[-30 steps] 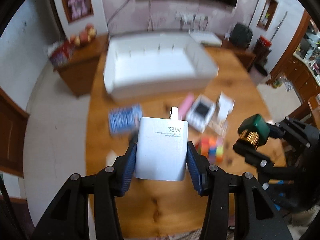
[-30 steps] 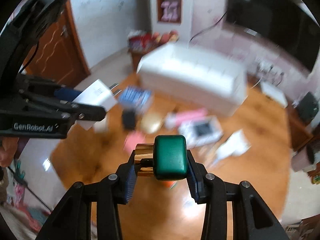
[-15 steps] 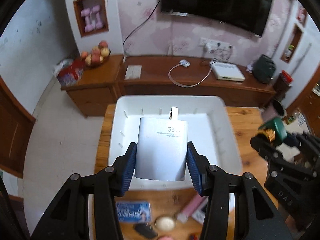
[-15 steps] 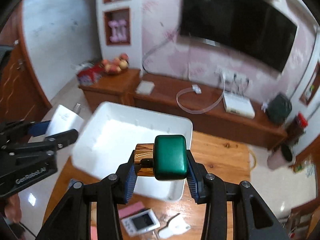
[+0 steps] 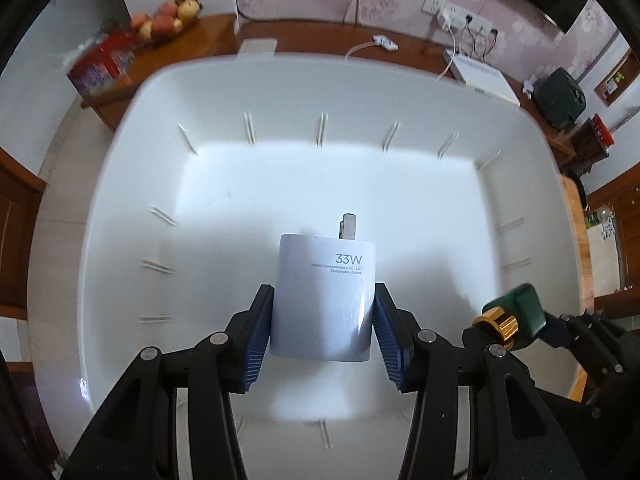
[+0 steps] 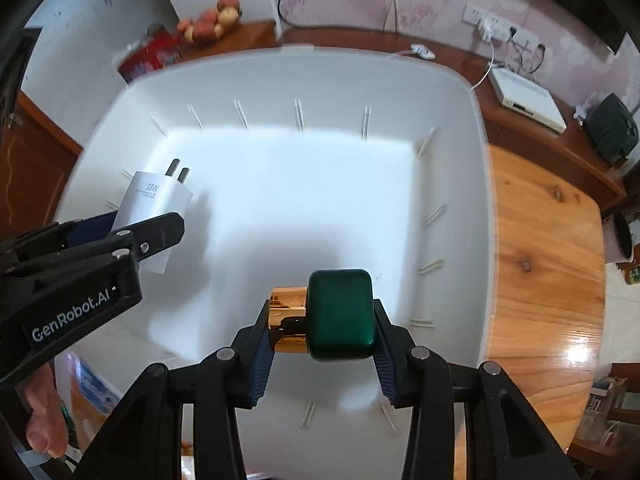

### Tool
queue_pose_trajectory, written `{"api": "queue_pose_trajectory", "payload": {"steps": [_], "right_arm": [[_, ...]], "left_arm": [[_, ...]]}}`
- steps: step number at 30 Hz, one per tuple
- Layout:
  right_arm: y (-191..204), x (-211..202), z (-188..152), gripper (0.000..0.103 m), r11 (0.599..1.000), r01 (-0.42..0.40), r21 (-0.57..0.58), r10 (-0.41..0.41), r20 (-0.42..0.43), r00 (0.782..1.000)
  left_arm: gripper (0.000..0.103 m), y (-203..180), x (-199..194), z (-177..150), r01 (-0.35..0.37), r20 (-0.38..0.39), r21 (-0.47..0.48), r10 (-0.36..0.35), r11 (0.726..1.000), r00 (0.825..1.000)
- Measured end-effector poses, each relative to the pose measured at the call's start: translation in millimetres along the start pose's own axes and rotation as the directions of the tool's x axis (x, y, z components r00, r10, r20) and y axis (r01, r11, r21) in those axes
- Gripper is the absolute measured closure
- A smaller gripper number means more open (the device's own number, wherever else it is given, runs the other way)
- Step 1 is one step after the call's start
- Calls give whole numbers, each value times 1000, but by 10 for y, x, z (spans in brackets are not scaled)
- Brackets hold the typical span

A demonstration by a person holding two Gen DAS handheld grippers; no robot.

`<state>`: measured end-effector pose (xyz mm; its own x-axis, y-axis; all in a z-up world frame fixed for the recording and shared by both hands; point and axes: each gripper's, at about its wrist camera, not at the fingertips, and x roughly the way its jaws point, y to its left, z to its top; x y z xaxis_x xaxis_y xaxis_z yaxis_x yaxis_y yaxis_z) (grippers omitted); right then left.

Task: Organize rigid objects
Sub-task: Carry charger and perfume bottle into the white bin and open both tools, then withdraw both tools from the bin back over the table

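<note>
My left gripper (image 5: pixel 323 334) is shut on a white 33W charger (image 5: pixel 324 300), prongs forward, held inside the big white bin (image 5: pixel 280 92). My right gripper (image 6: pixel 320 338) is shut on a green bottle with a gold collar (image 6: pixel 340 314), also held over the bin's floor (image 6: pixel 304 184). In the left wrist view the green bottle (image 5: pixel 516 316) sits low at the right. In the right wrist view the charger (image 6: pixel 154 200) and left gripper (image 6: pixel 132 224) are at the left. I see nothing lying in the bin.
The bin stands on a round wooden table (image 6: pixel 548 248). Behind it is a wooden sideboard (image 5: pixel 304 36) with fruit (image 5: pixel 168 16), a red box (image 5: pixel 100 64), a white device (image 5: pixel 484 78) and cables. Items lie on the table by the bin's near left (image 6: pixel 92 384).
Both grippers have moved forward and down from over the table clutter into the white bin, still holding the charger and the green bottle. The bin now fills both views.
</note>
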<state>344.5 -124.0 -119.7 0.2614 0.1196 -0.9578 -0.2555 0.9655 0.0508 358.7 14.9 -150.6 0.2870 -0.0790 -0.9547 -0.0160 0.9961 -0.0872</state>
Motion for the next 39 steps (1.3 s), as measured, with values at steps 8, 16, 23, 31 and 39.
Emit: {"api": "queue_pose_trajectory", "payload": {"steps": [8, 16, 23, 31, 39], "right_arm": [[75, 165, -9, 54, 999, 2, -37, -5, -57, 998], [120, -90, -112, 35, 999, -15, -34, 14, -17, 1000], [223, -490, -317, 35, 999, -12, -44, 14, 37, 999], [148, -1234, -540, 35, 1000, -23, 8, 21, 203, 979], [321, -2011, -931, 35, 1000, 18, -18, -10, 371, 929]], "left_arm": [[50, 35, 156, -89, 22, -76, -30, -24, 999, 997], [12, 149, -229, -96, 33, 29, -48, -31, 998, 999], [12, 170, -820, -140, 12, 142, -29, -7, 1000, 990], [12, 265, -1563, -403, 56, 252, 37, -63, 998, 966], [12, 118, -2064, -775, 32, 241, 105, -56, 994, 969]]}}
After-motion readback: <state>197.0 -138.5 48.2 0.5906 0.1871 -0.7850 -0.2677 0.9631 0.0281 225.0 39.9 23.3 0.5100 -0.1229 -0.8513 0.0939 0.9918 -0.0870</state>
